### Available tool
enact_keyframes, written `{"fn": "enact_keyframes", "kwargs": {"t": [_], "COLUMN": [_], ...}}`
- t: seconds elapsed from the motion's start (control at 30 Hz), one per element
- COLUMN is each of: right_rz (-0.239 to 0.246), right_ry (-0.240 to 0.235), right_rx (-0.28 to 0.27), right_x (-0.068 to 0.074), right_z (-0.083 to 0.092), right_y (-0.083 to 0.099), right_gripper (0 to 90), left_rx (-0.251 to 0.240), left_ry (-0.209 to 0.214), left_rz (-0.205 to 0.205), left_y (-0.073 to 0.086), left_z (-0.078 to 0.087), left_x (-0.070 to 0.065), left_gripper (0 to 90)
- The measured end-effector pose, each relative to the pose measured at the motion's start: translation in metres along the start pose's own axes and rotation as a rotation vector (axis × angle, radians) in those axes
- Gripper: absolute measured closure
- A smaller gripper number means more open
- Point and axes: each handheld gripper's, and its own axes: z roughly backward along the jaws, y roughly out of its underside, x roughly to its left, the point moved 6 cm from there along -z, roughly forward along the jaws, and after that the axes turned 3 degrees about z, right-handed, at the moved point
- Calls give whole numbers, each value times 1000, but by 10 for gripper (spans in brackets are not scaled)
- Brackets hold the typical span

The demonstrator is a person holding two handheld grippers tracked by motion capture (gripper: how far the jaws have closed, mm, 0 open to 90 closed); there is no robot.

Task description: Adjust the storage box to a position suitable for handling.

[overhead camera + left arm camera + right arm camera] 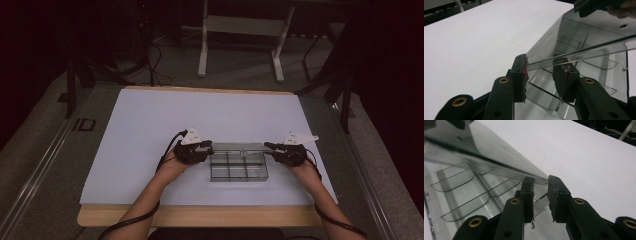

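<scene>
Item: clear plastic compartment box [239, 166] with a hinged lid [239, 148], low centre of the high view, on a white-covered counter [150, 130].

Edges and room: the box sits near the counter's lower wooden edge [200, 216]. Broad bare white surface lies above it and to the left in the high view; less to the right, where the counter's edge runs close beside the right hand. Beyond the upper edge, floor and a white frame stand [240, 30].

Left gripper [200, 150]: at the box's left end in the high view. In the left gripper view its fingers [520, 75] are partly spread, with the lid's thin edge [579, 53] running between them. The left-hand pad touches the lid's corner; whether the other pad presses on it cannot be told.

Right gripper [280, 149]: at the box's right end. In the right gripper view its fingers [556, 195] are partly spread, the lid's corner [541, 178] lying at their tips. Firm pinch cannot be told.

Lid: raised and tilted above the divided tray [469, 195], spanning from one gripper to the other.
</scene>
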Motion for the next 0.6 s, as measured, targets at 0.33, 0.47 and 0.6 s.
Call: {"fn": "enact_keyframes", "kwargs": {"t": [0.33,0.47,0.6], "right_rz": [-11,-12,-12], "right_ry": [33,48,58], "right_rx": [-18,-18,-18], "right_x": [-5,-7,-9], "right_z": [-4,-6,-8], "right_y": [-9,-10,-12], "right_gripper": [772,783,788], "left_rx": [-27,-31,-37], "left_ry": [-37,-43,-47], "left_rz": [26,39,53], "left_y": [-7,-9,-10], "left_z": [-4,-6,-8], "left_x": [9,13,16], "left_gripper": [739,756,769]}}
